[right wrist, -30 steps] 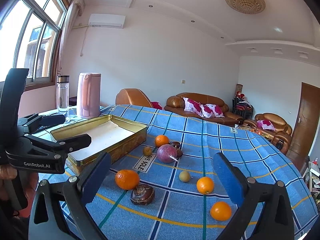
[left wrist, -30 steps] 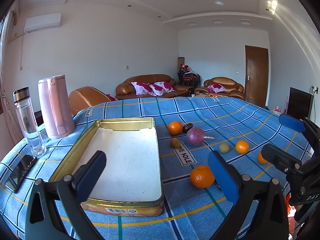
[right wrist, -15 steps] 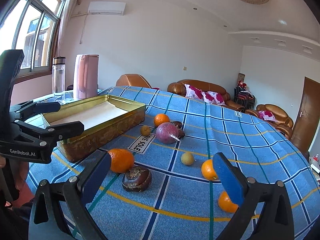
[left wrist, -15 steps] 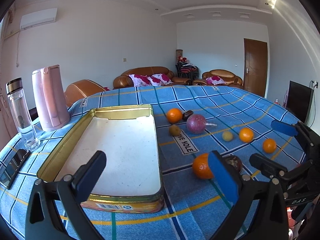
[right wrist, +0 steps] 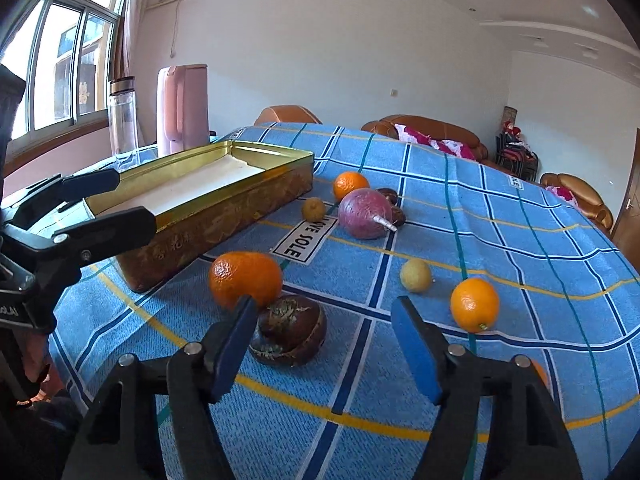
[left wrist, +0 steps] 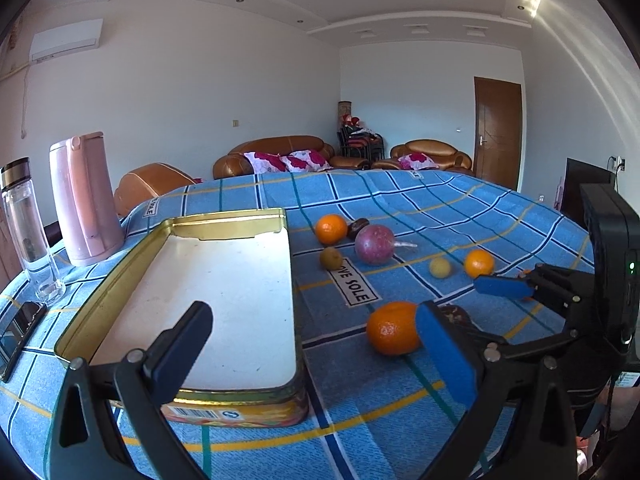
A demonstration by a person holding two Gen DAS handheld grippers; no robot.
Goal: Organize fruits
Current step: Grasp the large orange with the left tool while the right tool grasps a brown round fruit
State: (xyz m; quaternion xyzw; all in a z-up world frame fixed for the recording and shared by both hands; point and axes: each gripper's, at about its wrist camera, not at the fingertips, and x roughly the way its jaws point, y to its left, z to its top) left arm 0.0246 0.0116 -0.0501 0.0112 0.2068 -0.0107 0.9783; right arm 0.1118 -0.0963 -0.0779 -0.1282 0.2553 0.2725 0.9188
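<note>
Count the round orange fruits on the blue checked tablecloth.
4. One beside the dark brown fruit, one behind the purple fruit, one right of the small yellow fruit, one mostly hidden behind the right hand-held gripper's arm.

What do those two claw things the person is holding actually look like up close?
Both are the same design: black plastic frames that fork into two angled arms joined by silver rivets, each arm ending in a flat blue pad. The right claw shows its blue pads clearly. The left claw matches, and seen from the side its black body carries partly legible white lettering. No cables or sleeves show.
</note>
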